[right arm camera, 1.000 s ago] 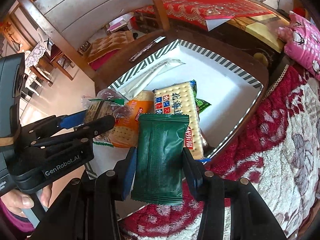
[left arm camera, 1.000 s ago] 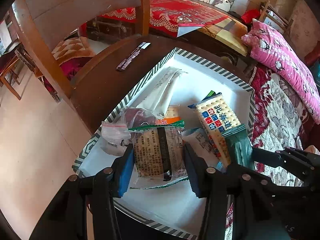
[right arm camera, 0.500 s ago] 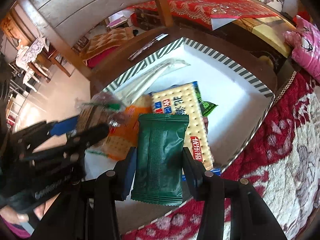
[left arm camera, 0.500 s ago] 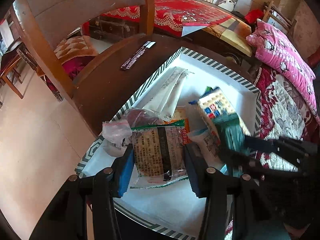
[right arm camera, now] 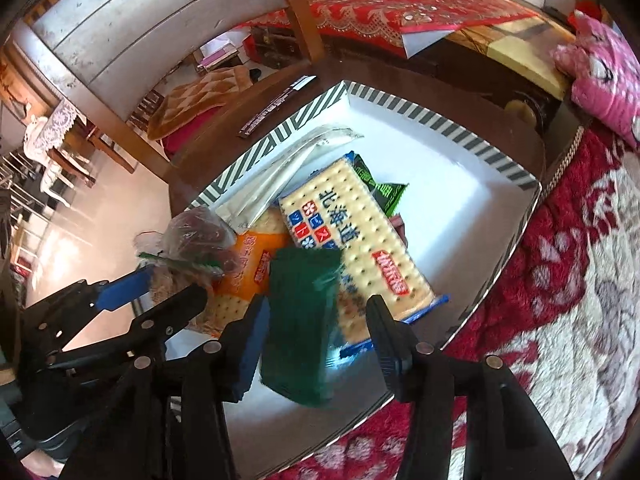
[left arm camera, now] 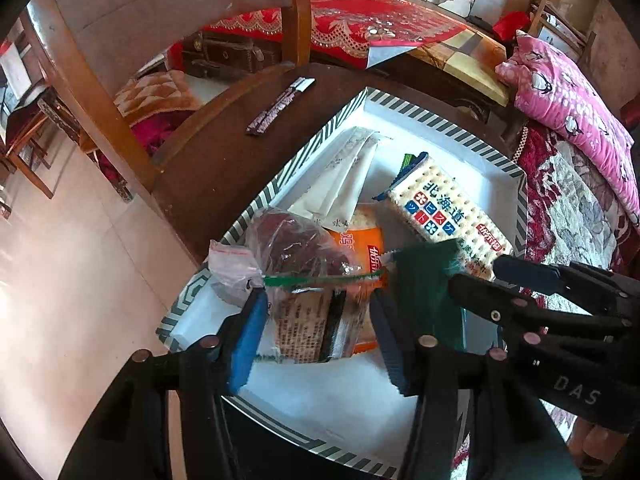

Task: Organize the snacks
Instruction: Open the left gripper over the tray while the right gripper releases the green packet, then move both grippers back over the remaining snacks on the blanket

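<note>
A white tray with a striped rim (left arm camera: 256, 208) (right arm camera: 440, 120) holds several snacks: a cracker pack (left arm camera: 444, 216) (right arm camera: 352, 240), an orange pack (left arm camera: 360, 248) (right arm camera: 248, 268), silver sachets (left arm camera: 344, 172) (right arm camera: 280, 168) and a plastic bag of dark red fruit (left arm camera: 296, 244) (right arm camera: 196, 232). My left gripper (left arm camera: 316, 340) (right arm camera: 160, 288) has its jaws apart around a clear printed pack (left arm camera: 312, 328). My right gripper (right arm camera: 316, 336) (left arm camera: 500, 276) is open; a dark green pack (right arm camera: 300, 320) (left arm camera: 428, 288) lies loose and blurred between its fingers, over the tray.
The tray sits on a round dark wooden table (left arm camera: 216, 160). A slim dark wrapper (left arm camera: 276, 108) (right arm camera: 272, 108) lies on the table beyond the tray. A wooden chair (left arm camera: 100, 100) stands at left, a red patterned blanket (right arm camera: 560, 280) at right, a pink pillow (left arm camera: 572, 108) beyond.
My right gripper has opened and the green pack has slipped from its fingers toward the tray. Both grippers have moved in over the tray. My left gripper's jaws have also spread wider.
</note>
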Available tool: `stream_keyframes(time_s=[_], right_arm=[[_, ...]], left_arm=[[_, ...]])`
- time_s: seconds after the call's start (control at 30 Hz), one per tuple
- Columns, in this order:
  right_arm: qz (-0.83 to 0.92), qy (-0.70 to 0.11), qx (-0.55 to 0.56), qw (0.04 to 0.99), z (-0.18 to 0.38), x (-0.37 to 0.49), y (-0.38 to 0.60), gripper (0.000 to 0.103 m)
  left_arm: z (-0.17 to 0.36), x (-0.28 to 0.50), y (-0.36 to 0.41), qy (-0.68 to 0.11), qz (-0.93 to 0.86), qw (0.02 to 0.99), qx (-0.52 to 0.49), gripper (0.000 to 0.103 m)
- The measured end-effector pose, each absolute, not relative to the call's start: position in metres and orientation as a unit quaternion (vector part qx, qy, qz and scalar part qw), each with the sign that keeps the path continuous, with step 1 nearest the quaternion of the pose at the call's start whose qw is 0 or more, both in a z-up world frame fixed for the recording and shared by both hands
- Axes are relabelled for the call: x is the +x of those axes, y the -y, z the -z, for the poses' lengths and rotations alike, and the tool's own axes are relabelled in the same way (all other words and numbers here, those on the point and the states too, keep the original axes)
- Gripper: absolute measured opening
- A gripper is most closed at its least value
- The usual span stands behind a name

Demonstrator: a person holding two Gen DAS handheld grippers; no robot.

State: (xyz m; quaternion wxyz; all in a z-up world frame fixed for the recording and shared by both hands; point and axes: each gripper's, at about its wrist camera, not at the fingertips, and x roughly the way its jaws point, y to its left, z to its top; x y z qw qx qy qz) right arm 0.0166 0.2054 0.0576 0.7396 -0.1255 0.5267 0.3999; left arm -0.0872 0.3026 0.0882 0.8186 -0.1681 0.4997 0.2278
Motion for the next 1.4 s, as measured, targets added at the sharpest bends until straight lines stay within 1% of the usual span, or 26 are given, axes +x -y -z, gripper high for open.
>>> stream_keyframes(time_s=[0.07,0.13,0.3,0.37,0.6,0.9,1.4], right_arm=[[-0.397,-0.524,-0.122,0.743,-0.061,0.015,-0.2,0.058],[-0.397,-0.523,-0.119,0.745,-0.065,0.012,-0.193,0.058],[-0.392,-0.511,-0.112,0.757,-0.076,0.009,-0.173,0.059],[-0.388,-0.509,-0.107,0.761,-0.079,0.008,-0.163,0.062],[-0.37,-0.507,-0.091,0.773,-0.084,0.01,-0.121,0.064],[-0.321,-0.522,-0.062,0.788,-0.077,0.014,-0.051,0.065],[-0.209,-0.552,-0.003,0.807,-0.049,0.016,0.088,0.067]], left_arm=[[-0.092,-0.088,-0.299,-0.496,-0.226,0.822,-0.163,0.059],[-0.094,-0.089,-0.295,-0.493,-0.225,0.825,-0.159,0.061],[-0.101,-0.088,-0.282,-0.484,-0.221,0.833,-0.15,0.072],[-0.104,-0.086,-0.275,-0.482,-0.214,0.836,-0.148,0.075],[-0.111,-0.075,-0.24,-0.48,-0.188,0.848,-0.122,0.077],[-0.111,-0.052,-0.181,-0.491,-0.133,0.856,-0.096,0.077],[-0.094,-0.014,-0.082,-0.519,-0.038,0.853,-0.051,0.078]])
